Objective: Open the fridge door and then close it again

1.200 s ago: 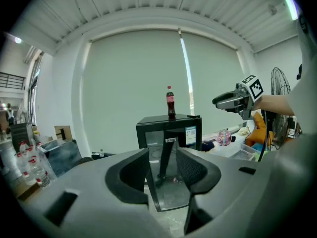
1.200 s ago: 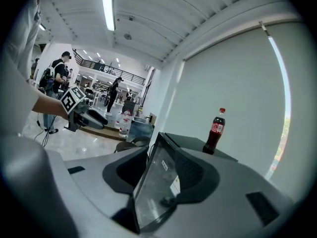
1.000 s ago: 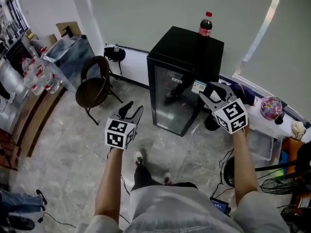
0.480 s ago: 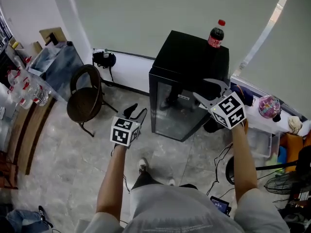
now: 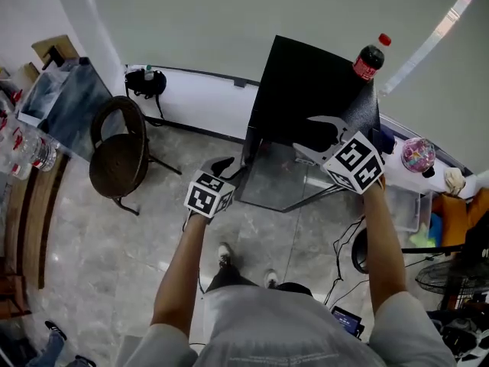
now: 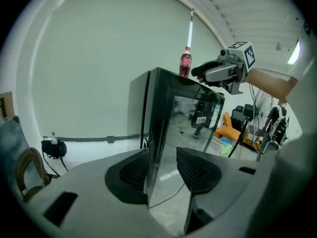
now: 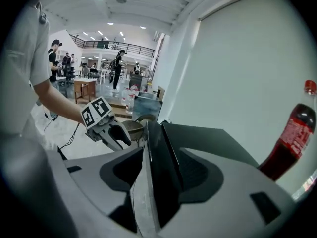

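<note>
The black mini fridge (image 5: 306, 82) stands against the wall, its glass door (image 5: 279, 182) looking closed, with a cola bottle (image 5: 368, 58) on its top. My left gripper (image 5: 229, 164) is open at the fridge's front left corner. In the left gripper view that upright edge (image 6: 151, 133) runs between the jaws close to the left pad. My right gripper (image 5: 303, 134) reaches over the door's top right corner with its jaws opening. The door's top edge (image 7: 158, 152) lies between them, with no clear press from the pads.
A round brown chair (image 5: 118, 155) stands left of the fridge, with a grey covered stand (image 5: 57, 105) and water bottles (image 5: 27, 147) beyond it. Boxes, a pink ball (image 5: 416, 155), a fan (image 5: 451, 277) and cables crowd the right side. People (image 7: 119, 66) stand far behind.
Both grippers have moved forward to the fridge. The left now straddles its front left edge and the right its door top. The right jaws have widened.
</note>
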Demonstrator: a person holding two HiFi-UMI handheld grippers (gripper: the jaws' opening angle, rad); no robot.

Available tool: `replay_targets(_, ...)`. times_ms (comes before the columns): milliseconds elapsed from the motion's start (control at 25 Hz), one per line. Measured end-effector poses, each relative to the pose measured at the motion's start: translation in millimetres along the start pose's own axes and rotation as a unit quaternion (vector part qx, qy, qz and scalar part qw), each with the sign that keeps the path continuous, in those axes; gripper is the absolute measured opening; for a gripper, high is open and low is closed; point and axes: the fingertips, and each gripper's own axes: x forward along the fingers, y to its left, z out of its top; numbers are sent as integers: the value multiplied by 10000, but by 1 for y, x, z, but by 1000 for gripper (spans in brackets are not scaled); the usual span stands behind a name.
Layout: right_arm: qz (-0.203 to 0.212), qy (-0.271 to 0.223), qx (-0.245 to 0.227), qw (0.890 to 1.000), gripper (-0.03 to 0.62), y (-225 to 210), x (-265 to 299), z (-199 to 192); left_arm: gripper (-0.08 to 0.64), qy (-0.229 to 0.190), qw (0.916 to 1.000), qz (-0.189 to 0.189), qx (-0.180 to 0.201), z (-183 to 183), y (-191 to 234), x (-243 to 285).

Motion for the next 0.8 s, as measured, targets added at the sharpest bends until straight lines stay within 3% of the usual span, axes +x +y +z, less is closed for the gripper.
replay_targets(160, 199, 373, -203, 9989, 227, 2, 18, -4, 160, 115, 9992, -371, 19, -5, 9, 25)
replay_targets(480, 474, 757, -420, 9951, 224, 13, 32, -4, 160, 181, 9976, -668, -89, -13, 27, 57)
replay_targets(800, 381, 887, -472, 9942, 206, 10, 39, -8, 153, -34, 9951, -941, -286, -13, 24, 70)
